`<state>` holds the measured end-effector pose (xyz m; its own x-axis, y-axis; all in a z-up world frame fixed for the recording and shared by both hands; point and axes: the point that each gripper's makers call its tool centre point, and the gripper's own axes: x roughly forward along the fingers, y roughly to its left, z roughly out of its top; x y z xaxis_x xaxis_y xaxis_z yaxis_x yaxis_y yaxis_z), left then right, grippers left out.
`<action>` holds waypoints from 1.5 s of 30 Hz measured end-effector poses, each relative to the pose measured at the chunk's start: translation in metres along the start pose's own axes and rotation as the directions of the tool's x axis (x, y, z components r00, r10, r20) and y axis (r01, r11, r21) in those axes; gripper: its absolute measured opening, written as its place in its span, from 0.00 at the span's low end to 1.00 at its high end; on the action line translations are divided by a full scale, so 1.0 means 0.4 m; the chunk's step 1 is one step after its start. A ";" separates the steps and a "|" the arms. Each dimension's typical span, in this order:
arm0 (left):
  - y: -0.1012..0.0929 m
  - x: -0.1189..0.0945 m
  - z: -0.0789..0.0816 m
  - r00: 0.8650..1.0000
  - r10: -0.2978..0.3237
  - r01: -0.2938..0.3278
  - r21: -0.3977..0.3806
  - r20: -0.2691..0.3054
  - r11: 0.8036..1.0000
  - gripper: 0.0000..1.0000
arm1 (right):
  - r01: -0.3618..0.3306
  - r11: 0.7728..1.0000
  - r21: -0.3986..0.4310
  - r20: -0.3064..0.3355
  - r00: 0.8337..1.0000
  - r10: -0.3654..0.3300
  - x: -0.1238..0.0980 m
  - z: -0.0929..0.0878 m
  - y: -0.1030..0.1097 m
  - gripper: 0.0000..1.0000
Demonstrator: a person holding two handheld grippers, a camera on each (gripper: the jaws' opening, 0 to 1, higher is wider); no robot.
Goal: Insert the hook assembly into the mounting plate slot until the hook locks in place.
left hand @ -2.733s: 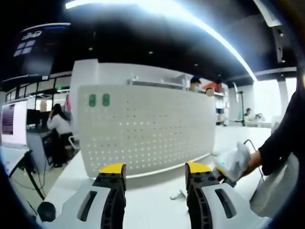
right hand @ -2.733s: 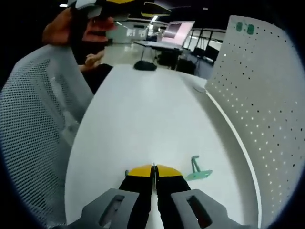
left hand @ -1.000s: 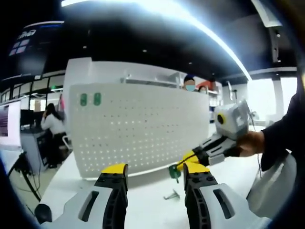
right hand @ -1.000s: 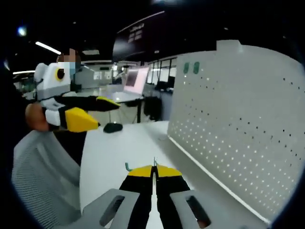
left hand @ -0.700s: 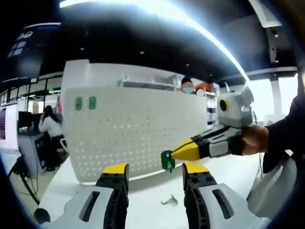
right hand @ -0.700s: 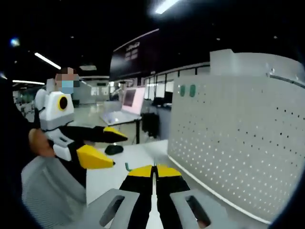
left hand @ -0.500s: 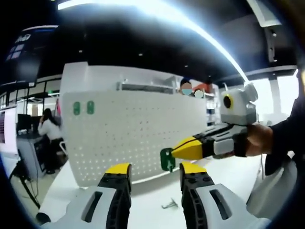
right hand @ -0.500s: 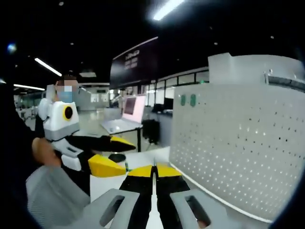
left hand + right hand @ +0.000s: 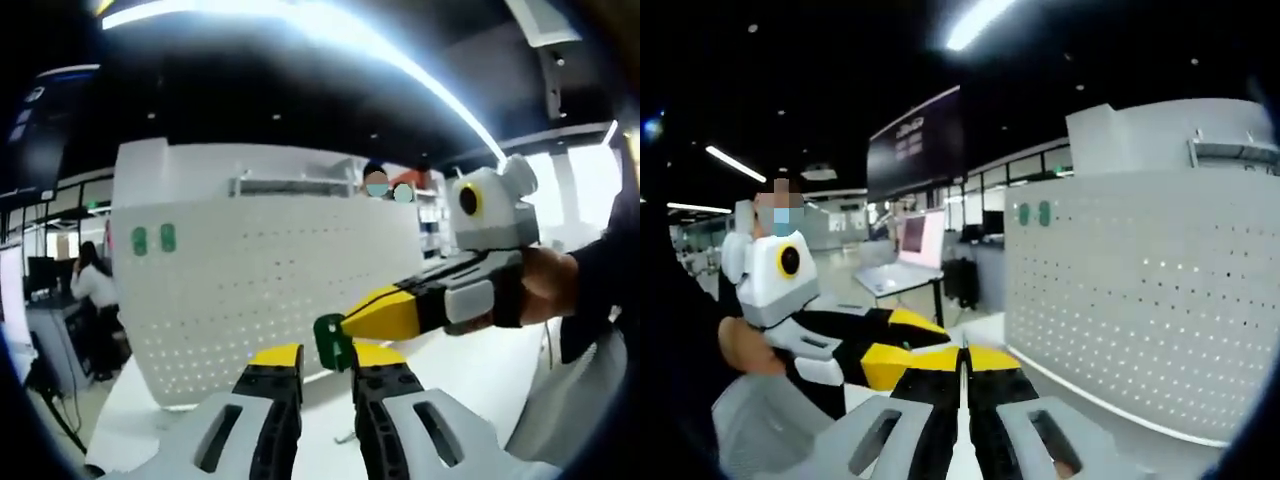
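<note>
Pegboard [image 9: 270, 290]: white, matt, smooth panel, punched holes; looks like painted metal or plastic, cannot tell which. Hook [image 9: 330, 343]: green, smooth plastic look, slight sheen. Right hand-held gripper [image 9: 345, 322]: yellow tips matt plastic, grey-white body smooth plastic. Left hand-held gripper [image 9: 325, 362]: yellow pads matt, black ribs, grey shell satin. Counter [image 9: 480, 375]: white, smooth, semi-gloss.

1. Left gripper [image 9: 326, 362]: jaws upright and parallel, a narrow gap between them.
2. Right gripper [image 9: 963, 362]: jaws pressed together; in the left gripper view it reaches in from the right, held by a hand [image 9: 545, 287].
</note>
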<state>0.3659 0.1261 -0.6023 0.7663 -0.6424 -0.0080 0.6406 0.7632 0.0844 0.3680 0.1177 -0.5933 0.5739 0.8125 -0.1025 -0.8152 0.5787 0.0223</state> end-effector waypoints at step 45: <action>0.054 0.008 0.056 0.998 0.048 -0.046 -0.024 0.052 0.999 0.03 | 0.089 0.995 -0.048 0.005 0.996 -0.089 -0.051 0.004 -0.047 0.09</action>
<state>0.3808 0.1390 -0.5780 0.7924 -0.6081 0.0479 0.6053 0.7937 0.0609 0.3716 0.0903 -0.5899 0.6444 0.7583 -0.0988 -0.7638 0.6445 -0.0350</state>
